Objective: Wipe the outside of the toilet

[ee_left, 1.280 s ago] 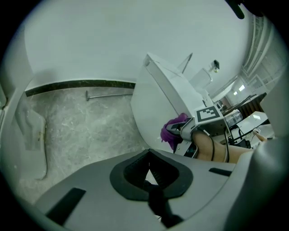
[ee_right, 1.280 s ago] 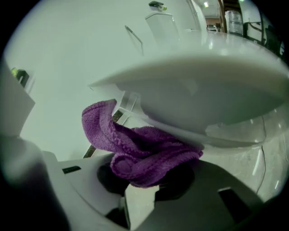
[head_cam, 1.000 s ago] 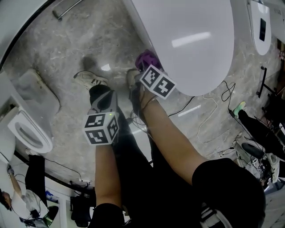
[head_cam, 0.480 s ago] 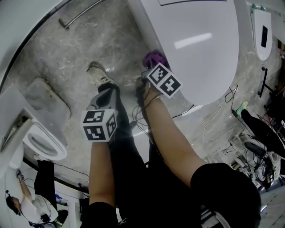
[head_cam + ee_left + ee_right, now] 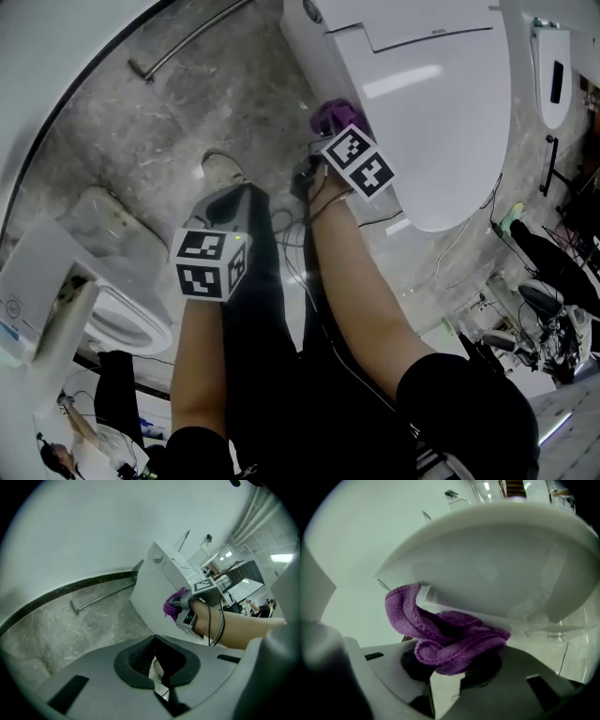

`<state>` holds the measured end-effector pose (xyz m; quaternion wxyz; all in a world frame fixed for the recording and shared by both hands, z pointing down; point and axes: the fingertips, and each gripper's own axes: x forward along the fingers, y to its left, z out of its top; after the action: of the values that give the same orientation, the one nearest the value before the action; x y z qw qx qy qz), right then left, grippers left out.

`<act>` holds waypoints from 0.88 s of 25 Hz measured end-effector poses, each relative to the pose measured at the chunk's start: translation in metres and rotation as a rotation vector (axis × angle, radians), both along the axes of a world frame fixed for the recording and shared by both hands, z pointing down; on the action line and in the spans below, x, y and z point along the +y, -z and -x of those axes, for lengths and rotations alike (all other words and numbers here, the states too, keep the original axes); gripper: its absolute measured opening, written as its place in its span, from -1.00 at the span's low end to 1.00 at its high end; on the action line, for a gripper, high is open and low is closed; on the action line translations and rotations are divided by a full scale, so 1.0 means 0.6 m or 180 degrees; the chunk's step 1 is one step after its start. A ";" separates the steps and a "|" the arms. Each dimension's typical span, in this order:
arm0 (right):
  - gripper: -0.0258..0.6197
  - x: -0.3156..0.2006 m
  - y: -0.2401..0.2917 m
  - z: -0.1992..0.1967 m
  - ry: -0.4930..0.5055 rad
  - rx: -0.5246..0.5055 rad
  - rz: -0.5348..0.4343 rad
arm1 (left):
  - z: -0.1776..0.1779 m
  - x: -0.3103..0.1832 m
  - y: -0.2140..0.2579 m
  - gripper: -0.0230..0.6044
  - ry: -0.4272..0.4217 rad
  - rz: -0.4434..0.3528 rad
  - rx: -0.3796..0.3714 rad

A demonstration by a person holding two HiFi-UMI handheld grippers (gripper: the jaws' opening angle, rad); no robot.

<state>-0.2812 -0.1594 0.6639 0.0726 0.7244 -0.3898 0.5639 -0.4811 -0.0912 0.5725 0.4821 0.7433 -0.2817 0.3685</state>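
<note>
Right gripper (image 5: pixel 454 667) presses nubby purple cloth (image 5: pixel 440 634) against glossy rounded toilet (image 5: pixel 497 559)

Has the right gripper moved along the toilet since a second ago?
Yes. The right gripper, shut on the purple cloth, has slid slightly along the toilet toward its back, away from its front tip.

Toilet (image 5: pixel 422 103) stands on the floor (image 5: pixel 178 122), upper right in the head view. Right hand-held gripper (image 5: pixel 450 670) is at the toilet's left flank, under the bowl's overhang. Cloth (image 5: pixel 440 634) sits between its jaws, against the bowl. Left hand-held gripper (image 5: pixel 157 667) is left of it, apart from the toilet, over the floor. Metal bar (image 5: pixel 187 42) lies on the floor beyond, near the wall. Second toilet (image 5: pixel 122 319) is at lower left.
</note>
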 end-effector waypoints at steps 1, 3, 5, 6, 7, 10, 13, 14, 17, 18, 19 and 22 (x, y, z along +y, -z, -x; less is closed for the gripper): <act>-0.60 -0.011 -0.001 0.003 -0.0003 0.0017 0.0002 | 0.007 -0.011 -0.002 -0.90 -0.0053 -0.0030 -0.0020; -0.60 -0.032 -0.003 0.008 0.0005 0.0057 0.0010 | 0.020 -0.029 -0.007 -0.90 -0.0082 -0.0051 -0.0023; -0.60 -0.052 -0.003 0.016 0.0035 0.0103 0.0014 | 0.034 -0.042 -0.012 -0.90 -0.0050 -0.0038 -0.0011; -0.60 -0.061 -0.003 0.020 0.0055 0.0124 0.0014 | 0.041 -0.047 -0.016 -0.90 -0.0032 -0.0024 -0.0011; -0.60 -0.071 -0.003 0.024 0.0075 0.0144 0.0015 | 0.048 -0.050 -0.020 -0.90 -0.0016 -0.0005 -0.0013; -0.60 -0.101 -0.004 0.035 0.0120 0.0184 0.0015 | 0.061 -0.054 -0.030 -0.90 0.0008 0.0058 -0.0014; -0.60 -0.134 -0.005 0.049 0.0115 0.0183 -0.0004 | 0.072 -0.057 -0.035 -0.90 0.0009 0.0094 0.0013; -0.60 -0.145 -0.006 0.054 0.0090 0.0171 -0.0017 | 0.076 -0.059 -0.036 -0.90 0.0008 0.0099 0.0022; -0.60 -0.175 -0.007 0.067 0.0021 0.0153 -0.0070 | 0.087 -0.070 -0.037 -0.90 0.0021 0.0104 0.0042; -0.60 -0.186 -0.008 0.070 0.0016 0.0151 -0.0090 | 0.091 -0.075 -0.037 -0.90 0.0028 0.0102 0.0050; -0.60 -0.198 -0.009 0.073 0.0014 0.0145 -0.0108 | 0.094 -0.081 -0.039 -0.90 0.0031 0.0099 0.0056; -0.60 -0.234 -0.014 0.086 0.0029 0.0103 -0.0164 | 0.105 -0.094 -0.049 -0.90 0.0026 0.0106 0.0051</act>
<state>-0.3326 -0.2999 0.6722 0.0628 0.7333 -0.4062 0.5416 -0.5442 -0.1477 0.6019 0.4981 0.7369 -0.2748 0.3651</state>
